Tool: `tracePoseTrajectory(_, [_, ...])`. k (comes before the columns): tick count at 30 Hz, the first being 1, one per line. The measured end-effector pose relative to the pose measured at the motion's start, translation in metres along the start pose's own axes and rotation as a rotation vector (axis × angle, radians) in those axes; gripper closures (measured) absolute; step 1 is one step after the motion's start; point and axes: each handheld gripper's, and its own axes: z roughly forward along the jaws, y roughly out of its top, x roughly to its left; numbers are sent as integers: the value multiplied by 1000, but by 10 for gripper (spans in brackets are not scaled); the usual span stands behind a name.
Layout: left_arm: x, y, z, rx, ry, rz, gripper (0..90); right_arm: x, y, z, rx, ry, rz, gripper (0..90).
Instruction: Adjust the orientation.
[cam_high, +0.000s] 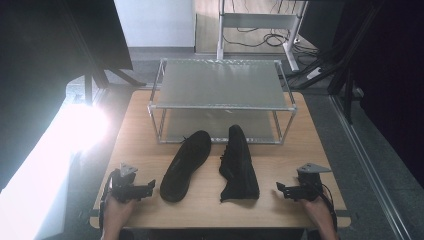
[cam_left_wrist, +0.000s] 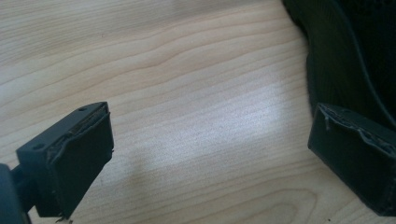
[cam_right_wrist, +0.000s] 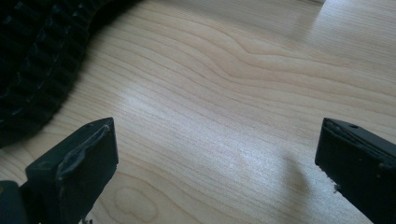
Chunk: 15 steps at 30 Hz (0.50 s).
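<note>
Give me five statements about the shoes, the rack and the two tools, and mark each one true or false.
1. Two black shoes lie on the wooden table. True: the left shoe and the right shoe lie side by side.
2. The left tool is clamped on a shoe. False: its jaws stand wide apart with bare wood between them.
3. A shoe sits on the top shelf of the metal rack. False: both shoes lie on the table in front of the rack.
4. The right tool is open. True: its jaws stand wide apart.
5. The right shoe stands upright on its sole. False: it lies tipped on its side, its ridged sole facing the right tool.
</note>
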Motion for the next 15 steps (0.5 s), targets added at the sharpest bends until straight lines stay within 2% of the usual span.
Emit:
tracePoseTrajectory(7, [1,-2,1,-16,-14,1,7,1,1,0,-9,7,-1,1])
tracePoseTrajectory(9, [2,-2,0,-39,-31,-21,2,2,1,0,-6,13,1,6])
tracePoseTrajectory(15, [3,-1,-1,-55,-38,-32,0,3,2,-1,-15,14,3,6])
